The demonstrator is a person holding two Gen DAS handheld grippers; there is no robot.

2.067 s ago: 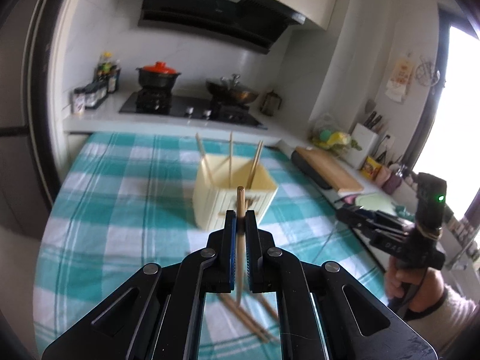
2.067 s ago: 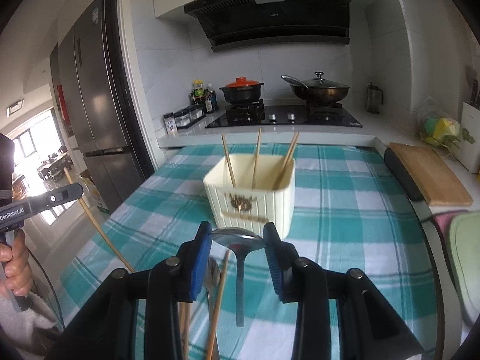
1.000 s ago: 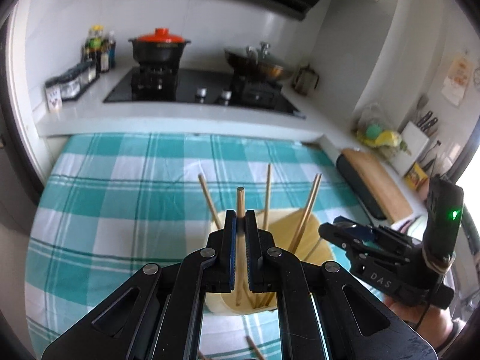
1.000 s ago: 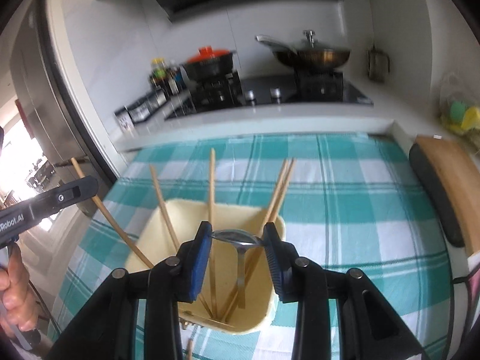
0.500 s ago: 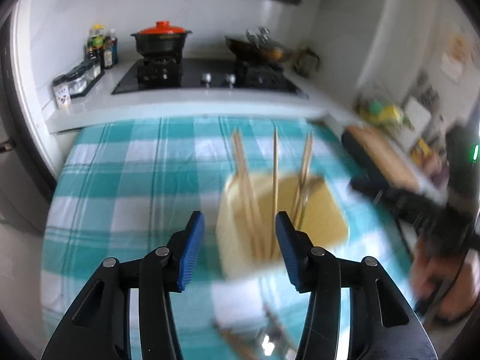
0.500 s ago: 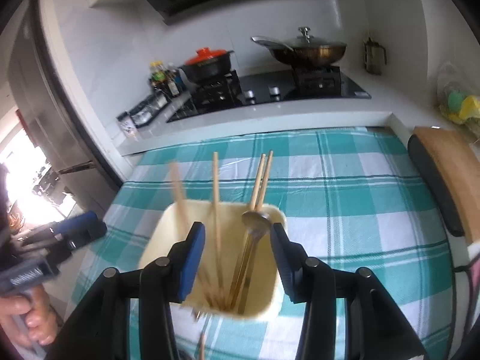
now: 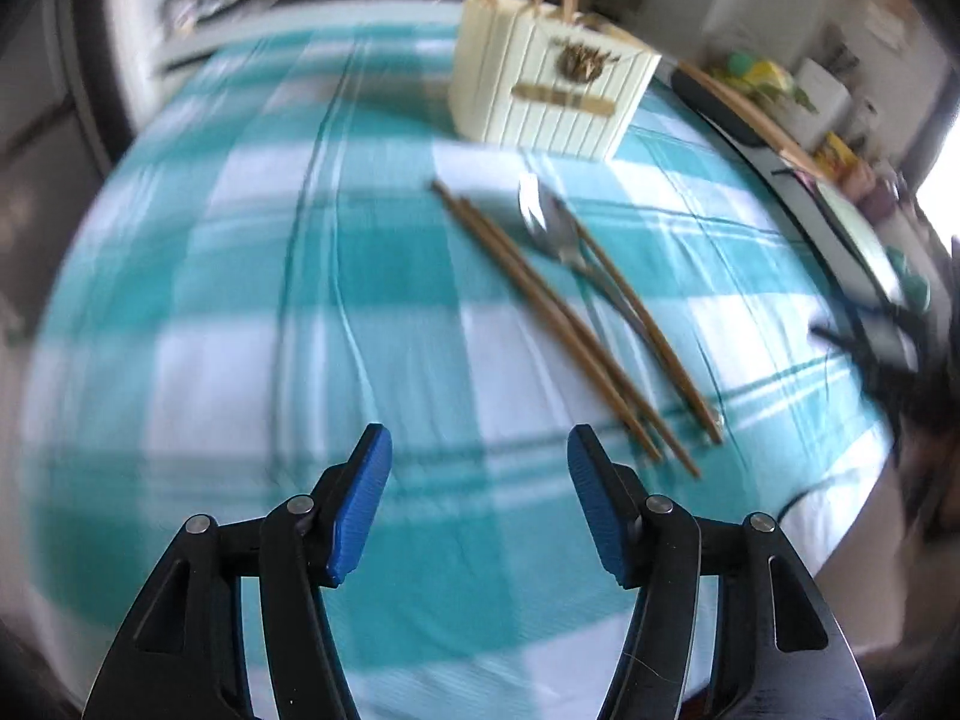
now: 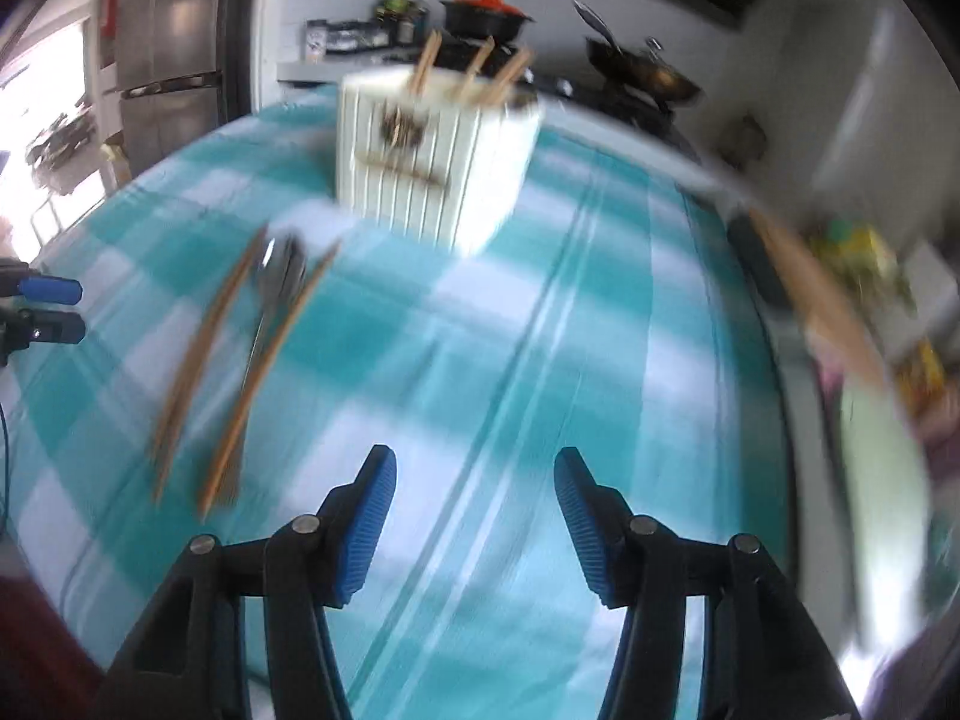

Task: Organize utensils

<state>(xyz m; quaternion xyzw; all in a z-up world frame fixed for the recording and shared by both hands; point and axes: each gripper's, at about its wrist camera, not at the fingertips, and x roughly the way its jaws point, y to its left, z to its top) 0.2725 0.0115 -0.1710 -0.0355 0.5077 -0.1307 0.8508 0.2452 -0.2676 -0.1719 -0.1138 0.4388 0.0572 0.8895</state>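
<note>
On the desk point(image 7: 210, 312), under a teal and white checked cloth point(image 8: 540, 360), three loose chopsticks point(image 7: 558, 324) lie flat beside one metal spoon point(image 7: 552, 228). In the left wrist view their long axes run on a diagonal, far ends toward the cream utensil holder point(image 7: 546, 90) and near ends toward the lower right; two chopsticks lie side by side and touching, the third lies apart on the other side of the spoon, whose bowl points at the holder. In the right wrist view the same group point(image 8: 240, 360) slants from upper right to lower left, spoon point(image 8: 276, 276) between the sticks. The holder point(image 8: 432, 150) stands upright on the cloth, near the sticks' far ends but not touching them, with three chopstick tips point(image 8: 474, 69) showing above its rim; motion blur hides whatever else sits inside. The left claw point(image 7: 477, 468) is spread wide with nothing between its blue pads, hovering over bare cloth to the near left of the chopsticks. The right claw point(image 8: 474, 486) is likewise wide apart and holds nothing, above the cloth to the right of the utensils.
</note>
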